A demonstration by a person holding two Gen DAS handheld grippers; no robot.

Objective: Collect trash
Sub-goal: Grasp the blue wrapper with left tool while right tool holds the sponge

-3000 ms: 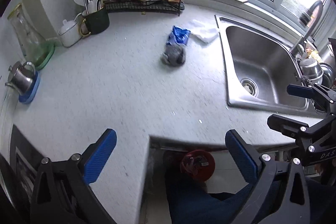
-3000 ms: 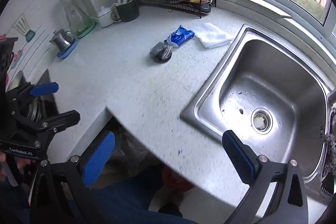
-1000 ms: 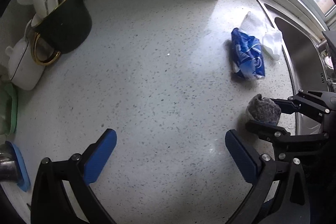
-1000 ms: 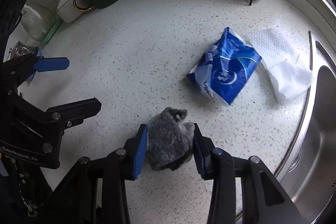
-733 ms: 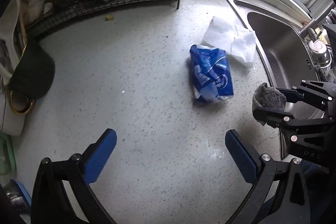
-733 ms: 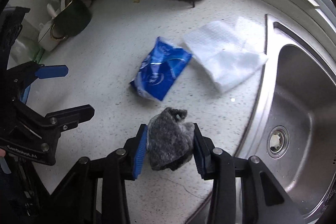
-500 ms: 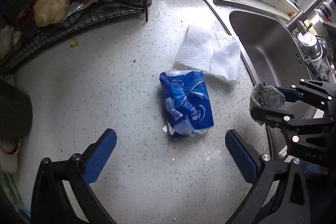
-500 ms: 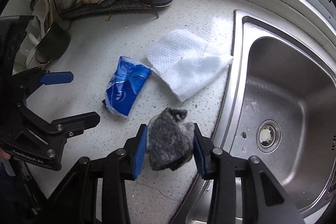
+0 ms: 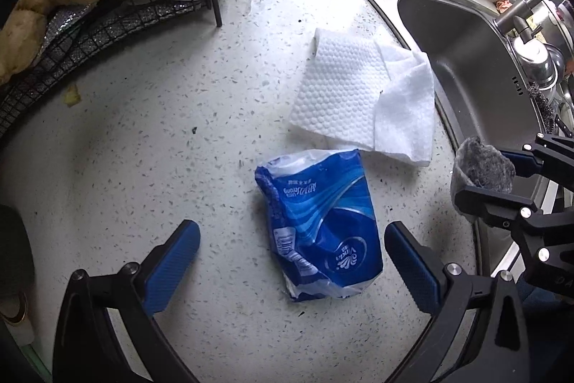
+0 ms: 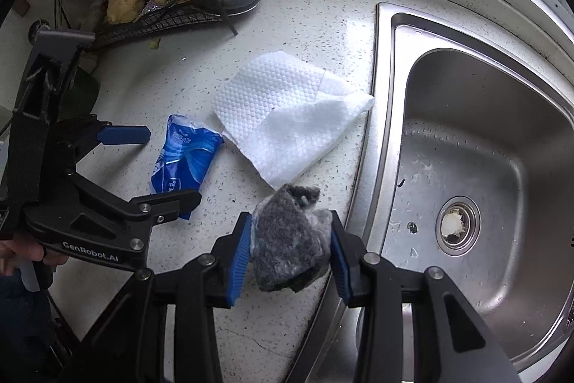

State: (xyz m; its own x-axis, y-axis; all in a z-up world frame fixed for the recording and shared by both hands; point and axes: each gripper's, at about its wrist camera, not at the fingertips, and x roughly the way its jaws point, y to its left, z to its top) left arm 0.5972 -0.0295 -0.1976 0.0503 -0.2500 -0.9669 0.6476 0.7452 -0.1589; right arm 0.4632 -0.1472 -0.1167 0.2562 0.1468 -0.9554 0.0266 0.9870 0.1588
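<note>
A grey fuzzy wad [image 10: 290,236] is clamped between the blue pads of the right gripper [image 10: 290,252], above the speckled countertop [image 9: 143,139] at the left rim of the steel sink [image 10: 466,146]. The left gripper [image 9: 287,261] is spread wide, with the crumpled blue tissue wrapper [image 9: 319,225] lying between its unclosed fingers. A white paper towel [image 9: 362,99] lies just beyond the wrapper, nearer the sink.

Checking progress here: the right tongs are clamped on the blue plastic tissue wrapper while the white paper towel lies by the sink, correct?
Not quite. The right tongs clamp the grey fuzzy clump, as the right wrist view shows. The blue plastic tissue wrapper lies on the counter; the white paper towel is by the sink.
</note>
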